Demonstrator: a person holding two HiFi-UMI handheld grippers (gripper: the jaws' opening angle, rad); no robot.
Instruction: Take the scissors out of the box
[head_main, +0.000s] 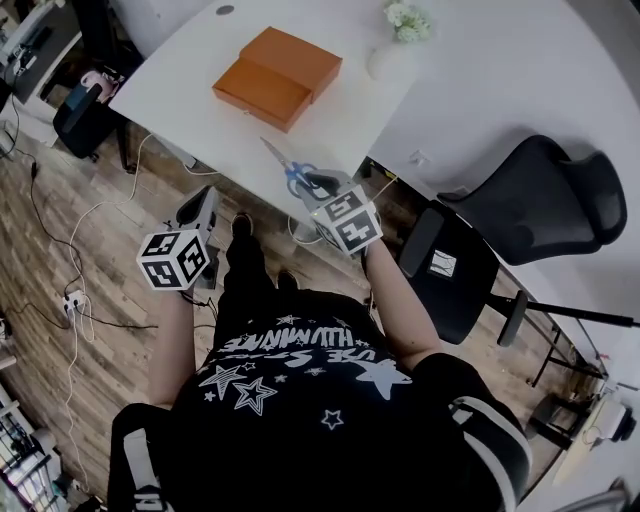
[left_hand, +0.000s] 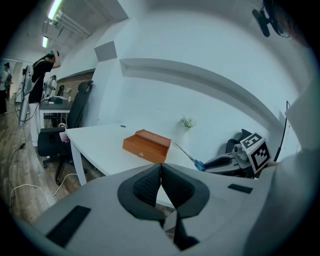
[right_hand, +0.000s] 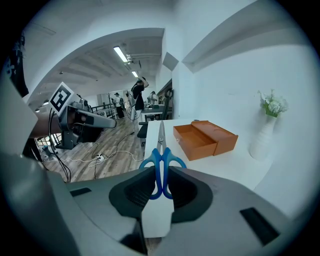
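Observation:
The scissors (head_main: 288, 170), blue-handled with steel blades, are out of the box and held by their handles in my right gripper (head_main: 310, 186), which is shut on them just above the table's front edge. In the right gripper view the scissors (right_hand: 161, 159) point straight ahead between the pads. The orange box (head_main: 278, 76) sits further back on the white table (head_main: 190, 70), its drawer (right_hand: 196, 142) pulled open and empty. My left gripper (head_main: 199, 206) hangs below the table edge, shut on nothing; its pads (left_hand: 150, 185) meet.
A white vase with flowers (head_main: 394, 48) stands behind the box. A black office chair (head_main: 545, 205) is to my right, another chair (left_hand: 55, 142) at the table's left end. Cables lie on the wooden floor (head_main: 70, 300). People stand far off (left_hand: 42, 75).

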